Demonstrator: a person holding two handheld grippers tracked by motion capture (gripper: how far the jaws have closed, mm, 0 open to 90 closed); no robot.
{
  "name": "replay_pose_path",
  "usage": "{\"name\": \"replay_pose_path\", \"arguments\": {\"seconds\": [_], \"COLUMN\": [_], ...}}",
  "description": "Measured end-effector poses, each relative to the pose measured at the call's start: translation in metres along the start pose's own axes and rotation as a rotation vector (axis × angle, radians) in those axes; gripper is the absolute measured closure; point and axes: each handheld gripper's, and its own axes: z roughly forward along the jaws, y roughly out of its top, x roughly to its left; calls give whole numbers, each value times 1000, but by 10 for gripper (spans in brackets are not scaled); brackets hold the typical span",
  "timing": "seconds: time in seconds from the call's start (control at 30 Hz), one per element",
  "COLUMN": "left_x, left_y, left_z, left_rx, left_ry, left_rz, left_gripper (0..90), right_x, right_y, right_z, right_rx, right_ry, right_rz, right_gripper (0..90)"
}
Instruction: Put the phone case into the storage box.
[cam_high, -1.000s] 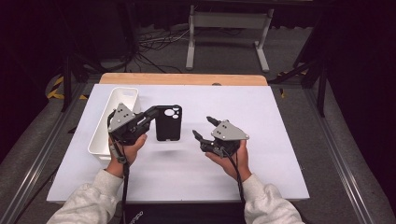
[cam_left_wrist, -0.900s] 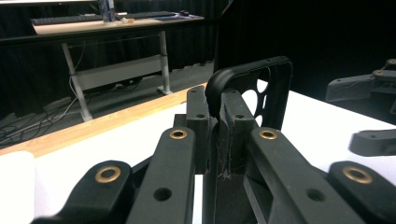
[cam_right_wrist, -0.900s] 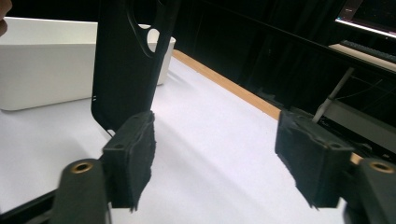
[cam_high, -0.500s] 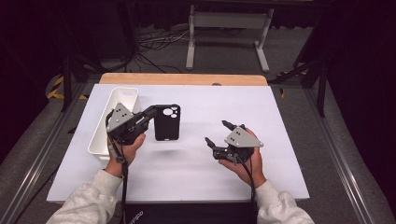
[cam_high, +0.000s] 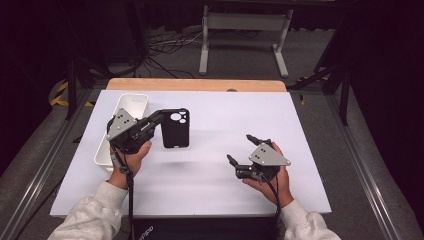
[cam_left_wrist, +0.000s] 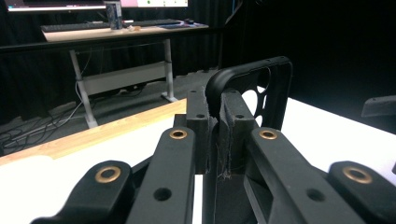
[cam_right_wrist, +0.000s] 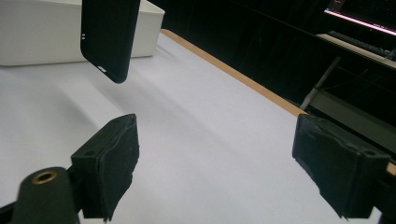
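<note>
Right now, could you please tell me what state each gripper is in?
Left gripper: shut on the edge of the black phone case, held above the table.
Right gripper: open, nothing between its jaws, which have just been opening.

The phone case (cam_high: 175, 128) looks like matt black rubbery plastic, smooth, with a faint sheen along its rim in the left gripper view. The left gripper (cam_left_wrist: 214, 135) has matt black plastic arms set with shiny brass-coloured rivets, and its pads (cam_left_wrist: 232, 126) are rough black foam, frayed at the edges. The bin (cam_high: 131, 104) is smooth white plastic. The table (cam_high: 220, 175) has a matt white top, with a pale wooden strip (cam_high: 196, 84) along its far edge.
</note>
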Motion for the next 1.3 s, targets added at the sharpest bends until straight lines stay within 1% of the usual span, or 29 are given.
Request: {"name": "replay_pose_path", "arguments": {"seconds": [0.03, 0.13, 0.23, 0.3, 0.4, 0.47, 0.53, 0.57, 0.67, 0.8, 0.9, 0.97, 1.07, 1.13, 1.3], "left_x": [1, 2, 2, 3, 4, 5, 6, 7, 8, 11, 14, 16, 18, 19, 23], "left_y": [0, 1, 1, 2, 3, 4, 4, 5, 6, 8, 10, 11, 11, 11, 13], "left_z": [0, -2, -3, -4, -6, -7, -8, -9, -10, -14, -18, -19, -21, -23, -27], "left_rx": [1, -1, -5, -8, -15, -10, -13, -11, -19, -25, -35, -37, -41, -40, -44], "left_ry": [1, 4, 2, 7, 4, 2, 0, 2, -1, -10, -9, -3, -5, -3, -3], "left_rz": [3, -4, -1, 0, 0, 1, -1, 5, 5, 17, 19, 25, 22, 30, 32], "left_gripper": [842, 842, 842, 842, 842, 842, 842, 842, 842, 842, 842, 842, 842, 842, 842], "right_x": [0, 2, 5, 5, 9, 11, 12, 14, 15, 18, 18, 19, 20, 20, 19], "right_y": [-1, -4, -7, -8, -11, -14, -15, -18, -19, -21, -23, -24, -26, -26, -26], "right_z": [-1, -5, -8, -9, -11, -12, -12, -13, -13, -13, -11, -10, -9, -8, -9], "right_rx": [2, 9, 11, 9, 18, 22, 20, 24, 21, 13, 19, 25, 28, 32, 27], "right_ry": [-2, -10, -6, -9, -4, 2, 5, 14, 19, 26, 27, 30, 33, 33, 37], "right_rz": [-4, -11, -19, -17, -27, -38, -38, -48, -49, -51, -58, -50, -53, -58, -52], "right_gripper": [153, 152, 153, 153, 151, 150, 149, 149, 149, 149, 149, 149, 149, 149, 145]}}
